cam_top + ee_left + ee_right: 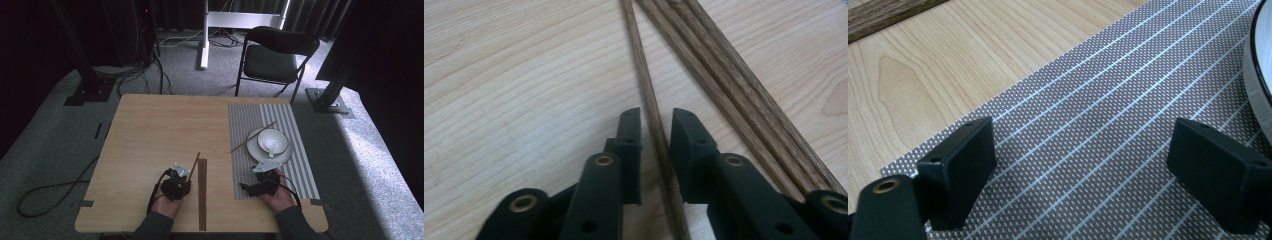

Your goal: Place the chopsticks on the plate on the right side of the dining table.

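Note:
A single brown chopstick point(644, 75) lies at a slant on the wooden table point(150, 140), just left of a bundle of several chopsticks point(202, 200). My left gripper point(656, 122) straddles the near part of the slanted chopstick point(195, 160). Its jaws stand narrowly apart around the stick, and a thin gap shows on the left side. In the high view the left gripper point(185, 171) sits at the table's front centre. My right gripper point(1093, 160) hovers open over the striped placemat point(1098, 100) with nothing between its jaws. It point(265, 169) is just in front of the white plate point(255, 150).
The bundle of chopsticks point(734, 85) runs close along the right of my left jaws. On the plate stands a white bowl point(280, 137) with a spoon point(270, 146), and another chopstick point(245, 142) leans across the plate's left edge. The plate's rim point(1260, 60) is near my right jaw. A chair point(275, 55) stands beyond the table.

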{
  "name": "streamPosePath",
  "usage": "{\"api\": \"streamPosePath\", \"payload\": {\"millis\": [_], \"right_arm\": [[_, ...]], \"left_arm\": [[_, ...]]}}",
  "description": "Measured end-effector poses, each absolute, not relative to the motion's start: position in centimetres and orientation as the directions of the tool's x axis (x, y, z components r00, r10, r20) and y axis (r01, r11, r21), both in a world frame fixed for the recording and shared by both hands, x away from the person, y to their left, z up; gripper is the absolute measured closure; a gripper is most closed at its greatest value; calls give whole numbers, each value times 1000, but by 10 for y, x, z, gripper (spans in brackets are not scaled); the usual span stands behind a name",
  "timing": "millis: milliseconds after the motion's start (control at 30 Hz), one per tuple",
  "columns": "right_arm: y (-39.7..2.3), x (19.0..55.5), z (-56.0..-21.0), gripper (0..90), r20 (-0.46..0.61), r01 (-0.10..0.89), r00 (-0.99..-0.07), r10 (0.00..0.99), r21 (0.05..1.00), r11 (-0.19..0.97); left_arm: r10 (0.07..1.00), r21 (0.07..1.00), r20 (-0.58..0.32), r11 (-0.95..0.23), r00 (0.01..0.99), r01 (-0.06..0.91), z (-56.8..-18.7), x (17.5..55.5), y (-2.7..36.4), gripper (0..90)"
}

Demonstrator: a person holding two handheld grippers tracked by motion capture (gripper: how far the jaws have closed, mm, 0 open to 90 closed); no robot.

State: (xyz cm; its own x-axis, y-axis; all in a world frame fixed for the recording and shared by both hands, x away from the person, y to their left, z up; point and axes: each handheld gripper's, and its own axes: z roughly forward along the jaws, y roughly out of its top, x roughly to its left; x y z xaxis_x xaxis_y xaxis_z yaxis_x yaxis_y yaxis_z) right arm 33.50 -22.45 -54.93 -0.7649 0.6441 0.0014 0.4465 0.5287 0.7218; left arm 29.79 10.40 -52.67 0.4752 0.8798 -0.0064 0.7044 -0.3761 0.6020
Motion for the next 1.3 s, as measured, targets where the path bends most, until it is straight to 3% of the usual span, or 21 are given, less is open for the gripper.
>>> {"api": "streamPosePath", "payload": {"millis": [433,1300], "right_arm": [[-225,335,-549,111,1,446,-765,644,722,529],[-225,335,-549,111,1,446,-765,644,722,529]], "left_arm": [[889,592,-22,-356,457,723,-526,311,108,837],[883,594,0,-377,469,710,-525,335,104,847]]}}
